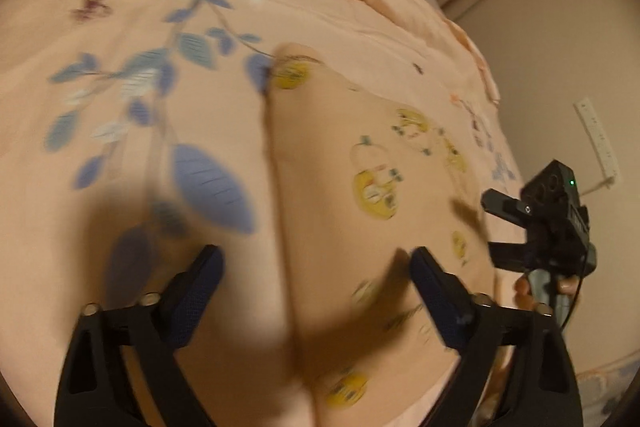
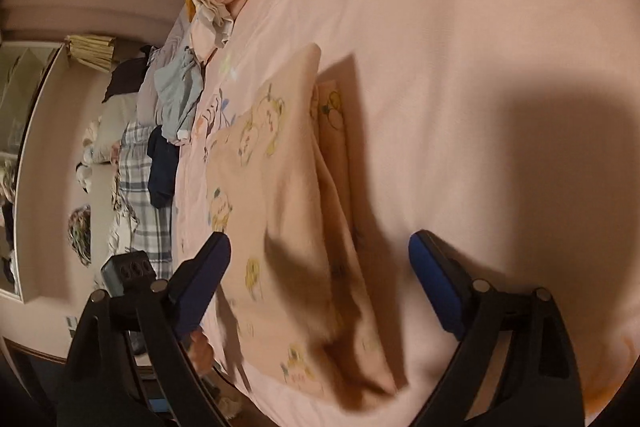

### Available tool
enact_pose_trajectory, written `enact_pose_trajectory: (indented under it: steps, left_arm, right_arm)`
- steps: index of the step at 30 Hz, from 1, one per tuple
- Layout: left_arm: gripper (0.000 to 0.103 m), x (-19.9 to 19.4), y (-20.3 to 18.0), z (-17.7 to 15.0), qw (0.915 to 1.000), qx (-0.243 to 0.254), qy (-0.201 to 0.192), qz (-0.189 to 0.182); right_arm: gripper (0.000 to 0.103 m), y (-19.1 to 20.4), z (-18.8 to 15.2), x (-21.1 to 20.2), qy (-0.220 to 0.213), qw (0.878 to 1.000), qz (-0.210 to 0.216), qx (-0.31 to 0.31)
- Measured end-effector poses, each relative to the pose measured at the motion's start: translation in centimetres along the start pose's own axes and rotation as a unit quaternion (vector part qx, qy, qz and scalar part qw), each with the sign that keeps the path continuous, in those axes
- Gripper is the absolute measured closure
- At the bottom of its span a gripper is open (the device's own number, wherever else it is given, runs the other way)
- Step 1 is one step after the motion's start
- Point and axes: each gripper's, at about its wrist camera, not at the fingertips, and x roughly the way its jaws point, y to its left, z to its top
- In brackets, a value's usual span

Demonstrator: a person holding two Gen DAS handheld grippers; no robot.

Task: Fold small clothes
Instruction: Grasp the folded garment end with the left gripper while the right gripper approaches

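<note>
Pink bedsheet (image 1: 120,155) with blue leaf print. Power strip (image 1: 598,137) on far right wall. In right wrist view: plaid fabric (image 2: 146,187) and navy cloth (image 2: 162,171) at sheet's left edge, mirror (image 2: 16,131) far left.

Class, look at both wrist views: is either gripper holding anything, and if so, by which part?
Nothing is held. The left gripper and the right gripper both stand open above the folded peach garment, pads clear of the cloth.
</note>
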Motion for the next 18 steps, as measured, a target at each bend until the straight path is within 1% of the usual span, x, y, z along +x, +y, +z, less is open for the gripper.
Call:
enact_pose_trajectory:
  steps: [2,3,4,5,6,7,9,10,11,12,13,14,16,18]
  left_arm:
    - [0.004,0.7,-0.9,0.0,0.9999,0.011,-0.006,0.002]
    - [0.004,1.1,-1.6,0.1,0.9995,0.028,-0.002,-0.015]
    - [0.004,1.7,-2.2,0.0,0.998,0.036,0.014,-0.05]
    - [0.004,2.2,-2.4,0.1,0.9962,0.032,0.031,-0.075]
    - [0.004,2.6,-2.5,0.2,0.9968,0.025,0.031,-0.069]
    - [0.004,3.0,-2.7,0.3,0.9977,0.026,0.028,-0.055]
    - [0.005,3.4,-3.2,0.4,0.9979,0.042,0.023,-0.043]
    - [0.01,3.4,-3.3,0.2,0.9984,0.04,0.017,-0.036]
    - [0.02,3.3,-3.1,0.3,0.999,0.035,0.011,-0.026]
    - [0.026,3.3,-3.0,0.3,0.9995,0.028,0.006,-0.014]
    - [0.037,3.2,-2.8,0.5,0.9997,0.023,0.002,-0.003]
    - [0.043,3.2,-2.7,0.5,0.9998,0.019,-0.002,0.006]
    - [0.048,3.1,-2.4,0.5,0.9998,0.012,-0.01,0.011]
    - [0.049,3.0,-2.4,0.5,0.9996,0.014,-0.017,0.018]
  right_arm:
    - [0.016,0.7,-0.1,0.8,0.006,1.0,0.02,-0.019]
    - [0.026,0.8,-0.3,1.4,0.014,0.999,0.029,-0.021]
    - [0.034,0.6,-0.2,1.6,0.015,0.999,0.029,-0.017]
    - [0.038,0.4,-0.5,1.8,0.006,0.999,0.031,-0.014]
    - [0.044,0.3,-0.6,1.8,0.001,0.999,0.035,-0.012]
    - [0.048,0.1,-0.7,1.7,-0.003,0.999,0.039,-0.009]
    - [0.055,-0.2,-0.8,1.8,-0.008,0.999,0.039,-0.013]
    - [0.057,-0.4,-0.7,1.7,-0.01,0.999,0.04,-0.013]
    - [0.057,-0.3,-0.9,1.7,-0.015,0.999,0.04,-0.018]
    - [0.057,-0.2,-0.9,1.8,-0.017,0.999,0.037,-0.025]
    - [0.057,0.0,-0.9,1.9,-0.019,0.999,0.033,-0.034]
    - [0.057,0.3,-1.1,2.1,-0.022,0.998,0.021,-0.047]
    - [0.058,0.5,-1.0,2.3,-0.027,0.998,0.007,-0.061]
    - [0.059,0.9,-1.2,2.5,-0.034,0.997,-0.006,-0.072]
